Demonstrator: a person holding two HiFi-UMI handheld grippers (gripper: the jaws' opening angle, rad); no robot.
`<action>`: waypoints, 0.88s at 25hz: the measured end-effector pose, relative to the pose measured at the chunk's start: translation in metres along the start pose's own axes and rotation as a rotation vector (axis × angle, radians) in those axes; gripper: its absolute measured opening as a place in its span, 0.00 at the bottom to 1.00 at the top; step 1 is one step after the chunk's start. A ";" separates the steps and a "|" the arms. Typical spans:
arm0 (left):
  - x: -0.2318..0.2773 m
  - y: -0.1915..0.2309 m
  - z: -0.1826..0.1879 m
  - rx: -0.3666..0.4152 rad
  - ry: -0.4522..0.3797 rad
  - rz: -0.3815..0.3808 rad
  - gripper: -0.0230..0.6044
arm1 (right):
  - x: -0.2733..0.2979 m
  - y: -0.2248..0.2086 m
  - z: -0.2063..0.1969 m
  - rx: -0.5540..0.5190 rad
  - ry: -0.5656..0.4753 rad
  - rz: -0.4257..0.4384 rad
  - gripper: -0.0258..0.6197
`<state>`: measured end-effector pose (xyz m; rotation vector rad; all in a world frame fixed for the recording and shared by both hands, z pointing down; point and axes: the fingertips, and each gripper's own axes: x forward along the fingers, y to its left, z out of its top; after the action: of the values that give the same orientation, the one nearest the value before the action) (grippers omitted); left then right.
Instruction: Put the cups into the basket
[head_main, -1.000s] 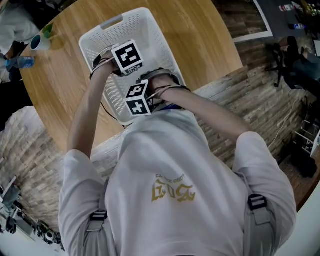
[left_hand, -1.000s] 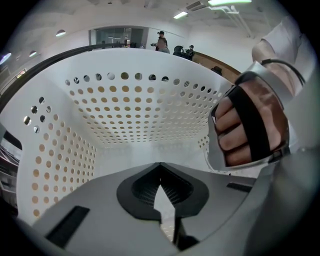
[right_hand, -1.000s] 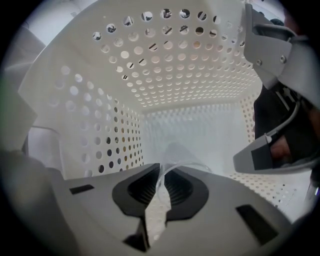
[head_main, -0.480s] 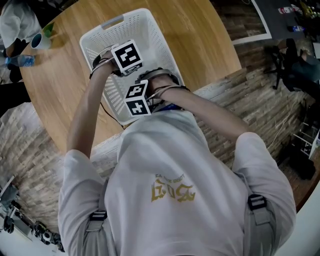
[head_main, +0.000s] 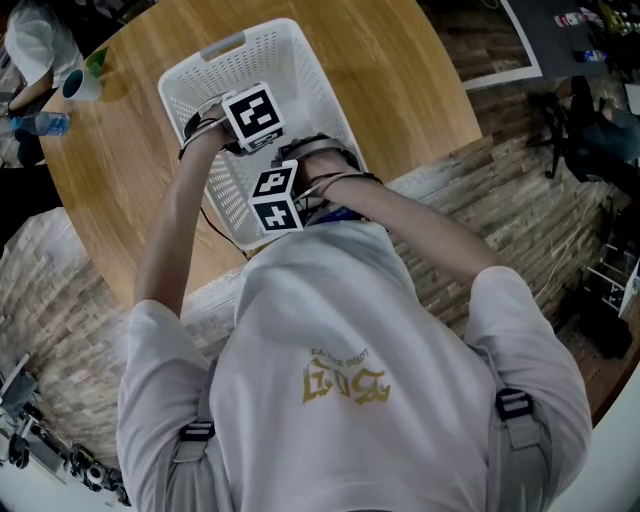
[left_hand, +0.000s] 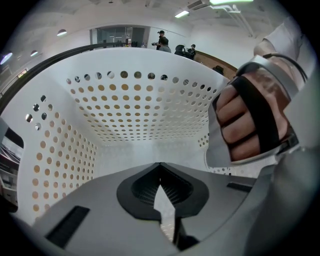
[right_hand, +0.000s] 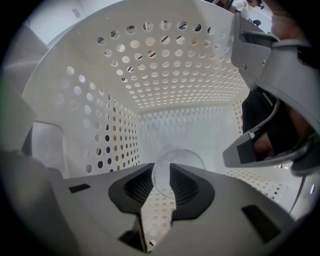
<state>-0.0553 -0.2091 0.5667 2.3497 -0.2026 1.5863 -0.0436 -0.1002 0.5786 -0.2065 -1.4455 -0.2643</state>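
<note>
Inside the white basket (right_hand: 175, 75), the right gripper (right_hand: 162, 169) has its fingers (right_hand: 187, 185) pressed in on a clear cup (right_hand: 184, 159), pinching the thin wall at the cup's left side. The cup hangs above the basket's perforated floor. One round end faces back toward the camera, so its long axis runs roughly along the fingers, deeper into the basket; whether that end is the mouth or the base cannot be told. No label or print shows on the cup.

In the left gripper view, the left gripper (left_hand: 160, 171) has its fingers (left_hand: 145, 187) drawn together at the tips, with only a thin slit below them and nothing held. It also points into the basket (left_hand: 135, 105), with the person's right hand (left_hand: 250, 120), under a black strap, close at its right.

From the head view, both grippers sit low within the basket (head_main: 250, 40), the left gripper (head_main: 253, 115) farther from the person and the right gripper (head_main: 277, 195) nearer, just beside each other. The basket stands on a round wooden surface (head_main: 400, 80). The person's white shirt (head_main: 345, 380) carries gold lettering too small to read.
</note>
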 end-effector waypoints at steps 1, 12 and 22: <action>0.000 0.000 -0.001 -0.002 0.002 -0.002 0.04 | 0.000 0.000 0.000 0.001 -0.001 0.001 0.19; 0.002 0.000 -0.002 -0.010 0.002 0.001 0.04 | -0.007 0.001 0.000 0.039 -0.037 0.022 0.18; 0.002 0.001 -0.001 -0.012 0.002 0.003 0.04 | -0.012 0.000 -0.001 0.063 -0.055 0.017 0.18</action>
<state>-0.0556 -0.2095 0.5690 2.3400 -0.2144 1.5848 -0.0436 -0.0997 0.5666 -0.1759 -1.5037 -0.2002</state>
